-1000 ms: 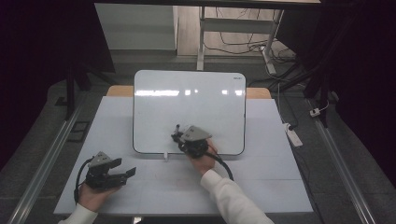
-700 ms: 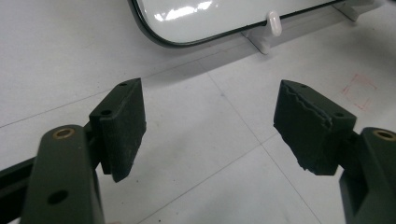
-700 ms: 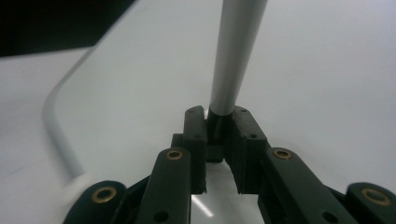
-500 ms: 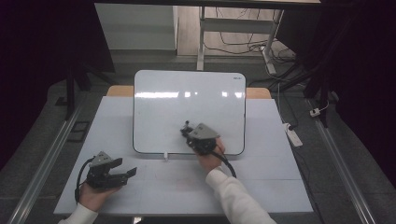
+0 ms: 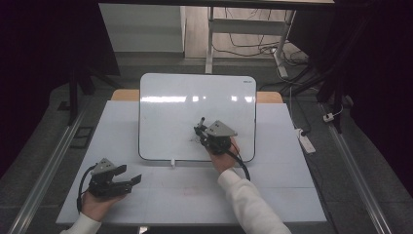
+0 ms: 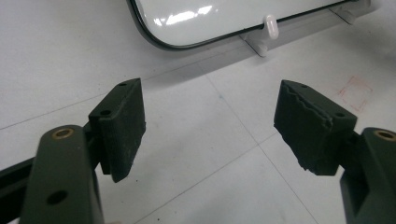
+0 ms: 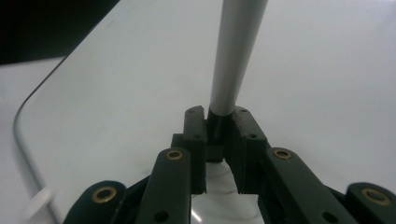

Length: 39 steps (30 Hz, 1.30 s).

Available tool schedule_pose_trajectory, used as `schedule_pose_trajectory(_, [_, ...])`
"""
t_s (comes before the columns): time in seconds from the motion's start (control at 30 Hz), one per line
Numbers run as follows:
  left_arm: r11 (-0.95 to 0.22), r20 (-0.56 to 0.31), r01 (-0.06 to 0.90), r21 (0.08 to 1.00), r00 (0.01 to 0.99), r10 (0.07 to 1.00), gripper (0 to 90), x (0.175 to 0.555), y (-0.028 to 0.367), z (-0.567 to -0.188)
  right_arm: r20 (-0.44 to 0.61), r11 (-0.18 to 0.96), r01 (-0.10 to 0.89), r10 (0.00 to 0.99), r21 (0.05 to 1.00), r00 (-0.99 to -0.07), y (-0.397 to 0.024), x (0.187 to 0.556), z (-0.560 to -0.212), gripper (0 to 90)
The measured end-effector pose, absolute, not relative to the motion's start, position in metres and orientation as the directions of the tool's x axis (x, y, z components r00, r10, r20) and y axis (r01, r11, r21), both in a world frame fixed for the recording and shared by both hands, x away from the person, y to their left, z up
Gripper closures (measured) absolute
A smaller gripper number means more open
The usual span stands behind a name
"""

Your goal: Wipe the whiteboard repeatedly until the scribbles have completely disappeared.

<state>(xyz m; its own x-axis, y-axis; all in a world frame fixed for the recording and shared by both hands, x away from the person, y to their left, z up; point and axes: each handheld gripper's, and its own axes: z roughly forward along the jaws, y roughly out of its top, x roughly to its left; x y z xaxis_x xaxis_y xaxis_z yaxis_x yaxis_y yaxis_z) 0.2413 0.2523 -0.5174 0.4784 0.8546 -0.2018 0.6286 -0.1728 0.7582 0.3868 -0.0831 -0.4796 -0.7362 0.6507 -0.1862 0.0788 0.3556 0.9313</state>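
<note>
high view: right claw [image 5: 200, 127] clamps marker [image 5: 201, 122] mid-whiteboard [image 5: 165, 122].

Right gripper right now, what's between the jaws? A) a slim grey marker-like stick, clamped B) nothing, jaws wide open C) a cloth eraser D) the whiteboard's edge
A: in the right gripper view the right gripper has its jaws closed on a slim grey pen-like stick that points out over the whiteboard.
</note>
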Motion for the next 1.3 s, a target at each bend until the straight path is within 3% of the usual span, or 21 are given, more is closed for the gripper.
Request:
schedule_pose_trajectory(0.03, [-0.174,-0.203,0.630,0.757,0.480,0.854,26.1,0.242,0.252,-0.518,-0.202,0.405,0.067,0.585,0.912,-0.786,-0.073,0.376,-0.490,77.8])
schedule_pose_trajectory(0.13, [-0.176,-0.201,0.628,0.758,0.482,0.853,26.1,0.241,0.252,-0.518,-0.238,0.441,0.042,0.559,0.896,-0.794,-0.070,0.371,-0.493,77.8])
schedule_pose_trajectory(0.2, [-0.175,-0.201,0.627,0.759,0.482,0.853,26.1,0.240,0.252,-0.517,-0.191,0.369,0.077,0.636,0.926,-0.748,-0.086,0.380,-0.485,77.8])
schedule_pose_trajectory(0.3, [-0.170,-0.203,0.626,0.761,0.479,0.854,26.1,0.240,0.253,-0.517,-0.157,0.338,0.102,0.659,0.936,-0.736,-0.093,0.382,-0.484,77.8])
schedule_pose_trajectory(0.5, [-0.179,-0.201,0.632,0.754,0.481,0.853,26.1,0.242,0.250,-0.518,-0.195,0.407,0.079,0.588,0.910,-0.785,-0.076,0.366,-0.498,77.8])
schedule_pose_trajectory(0.6, [-0.177,-0.200,0.628,0.758,0.482,0.853,26.1,0.240,0.250,-0.517,-0.175,0.344,0.102,0.684,0.933,-0.708,-0.105,0.377,-0.486,77.8])
schedule_pose_trajectory(0.7, [-0.170,-0.204,0.626,0.761,0.479,0.854,26.0,0.240,0.250,-0.516,-0.140,0.304,0.126,0.718,0.944,-0.682,-0.113,0.379,-0.483,77.9])
schedule_pose_trajectory(0.8, [-0.172,-0.204,0.628,0.759,0.480,0.853,26.1,0.240,0.251,-0.516,-0.138,0.330,0.127,0.671,0.936,-0.729,-0.100,0.373,-0.490,77.8])
schedule_pose_trajectory(0.83, [-0.172,-0.203,0.628,0.759,0.480,0.854,26.0,0.240,0.250,-0.516,-0.178,0.393,0.100,0.611,0.914,-0.771,-0.085,0.365,-0.497,77.9])
schedule_pose_trajectory(0.9, [-0.172,-0.203,0.627,0.760,0.479,0.854,26.1,0.240,0.251,-0.517,-0.207,0.417,0.081,0.601,0.905,-0.772,-0.084,0.364,-0.497,77.9])
schedule_pose_trajectory(1.03, [-0.165,-0.206,0.628,0.761,0.475,0.856,26.1,0.239,0.253,-0.517,-0.132,0.298,0.126,0.711,0.946,-0.691,-0.116,0.384,-0.481,77.9])
schedule_pose_trajectory(1.1, [-0.165,-0.208,0.628,0.761,0.476,0.855,26.1,0.240,0.253,-0.517,-0.129,0.297,0.129,0.711,0.946,-0.691,-0.116,0.383,-0.481,77.9])
schedule_pose_trajectory(1.23, [-0.171,-0.205,0.629,0.758,0.479,0.853,26.1,0.241,0.251,-0.517,-0.190,0.405,0.087,0.595,0.910,-0.781,-0.090,0.368,-0.496,77.9])
schedule_pose_trajectory(1.3, [-0.170,-0.203,0.629,0.759,0.477,0.855,26.1,0.241,0.251,-0.517,-0.202,0.397,0.074,0.608,0.915,-0.768,-0.092,0.372,-0.492,77.9])
